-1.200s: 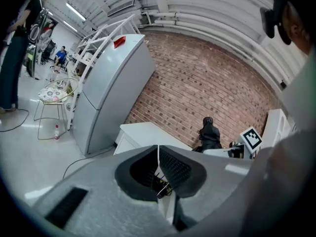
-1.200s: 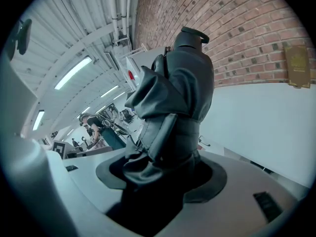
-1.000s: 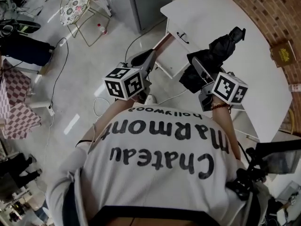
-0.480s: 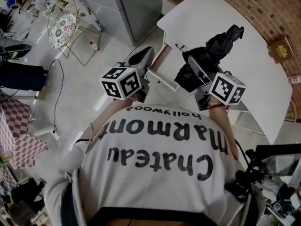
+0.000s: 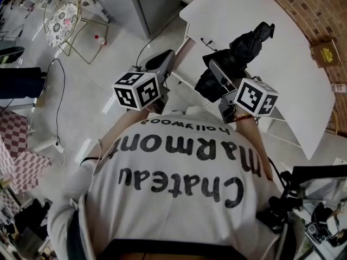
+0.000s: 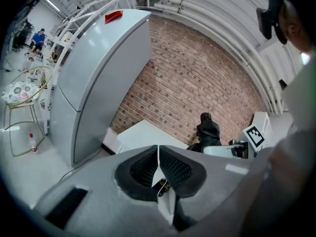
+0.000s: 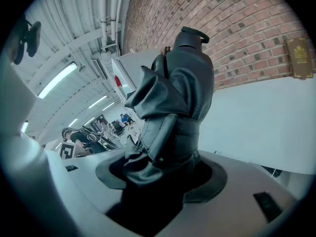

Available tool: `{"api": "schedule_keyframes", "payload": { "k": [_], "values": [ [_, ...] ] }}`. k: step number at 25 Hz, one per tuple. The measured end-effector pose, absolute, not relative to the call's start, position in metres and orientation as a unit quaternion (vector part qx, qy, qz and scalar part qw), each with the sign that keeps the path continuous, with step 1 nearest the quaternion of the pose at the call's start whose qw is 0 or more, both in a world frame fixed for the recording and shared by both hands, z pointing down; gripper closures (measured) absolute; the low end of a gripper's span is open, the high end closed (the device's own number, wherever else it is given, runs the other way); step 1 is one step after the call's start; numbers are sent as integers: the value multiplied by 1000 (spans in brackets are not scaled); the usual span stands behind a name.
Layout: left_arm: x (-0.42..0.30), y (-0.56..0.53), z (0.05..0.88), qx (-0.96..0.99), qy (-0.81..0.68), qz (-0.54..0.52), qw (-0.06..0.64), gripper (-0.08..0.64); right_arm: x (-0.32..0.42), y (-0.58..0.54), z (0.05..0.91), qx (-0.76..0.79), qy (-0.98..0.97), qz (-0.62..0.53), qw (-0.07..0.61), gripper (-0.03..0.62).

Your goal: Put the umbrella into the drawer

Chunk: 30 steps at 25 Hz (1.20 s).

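Nearest, the right gripper (image 7: 163, 179) is clamped on the folded black umbrella (image 7: 177, 93), whose long axis runs straight out from the jaws over the white table (image 5: 287, 64). The left gripper (image 6: 158, 159) has its jaws pressed together, empty. The drawer (image 5: 201, 43) front lies just ahead, between both grippers. Since a second ago, both grippers have edged slightly toward it.

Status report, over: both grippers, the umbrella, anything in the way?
Left gripper shut, empty. Right gripper shut on folded black umbrella, held up beside the white desk. No obstruction seen.
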<state>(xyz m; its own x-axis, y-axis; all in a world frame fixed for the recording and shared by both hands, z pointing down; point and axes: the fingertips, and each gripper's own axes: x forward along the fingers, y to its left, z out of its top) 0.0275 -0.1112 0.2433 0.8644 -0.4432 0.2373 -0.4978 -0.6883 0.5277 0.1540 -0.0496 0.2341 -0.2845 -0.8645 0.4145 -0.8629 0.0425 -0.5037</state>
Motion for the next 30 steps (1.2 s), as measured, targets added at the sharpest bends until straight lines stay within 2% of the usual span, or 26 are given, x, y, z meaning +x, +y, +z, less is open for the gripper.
{"api": "schedule_keyframes", "payload": {
  "k": [10,17,30],
  "values": [
    [-4,-103,288,881,-312,61,349,537,137,-67,272,-555,735,-387,-47,311],
    [-3,-101,323,857,-345,61,379,537,130,-78,314,-504,762,-391,-115,311],
    [-1,-89,432,809,-407,99,413,537,132,-87,436,-441,779,-408,-180,311]
  ]
}}
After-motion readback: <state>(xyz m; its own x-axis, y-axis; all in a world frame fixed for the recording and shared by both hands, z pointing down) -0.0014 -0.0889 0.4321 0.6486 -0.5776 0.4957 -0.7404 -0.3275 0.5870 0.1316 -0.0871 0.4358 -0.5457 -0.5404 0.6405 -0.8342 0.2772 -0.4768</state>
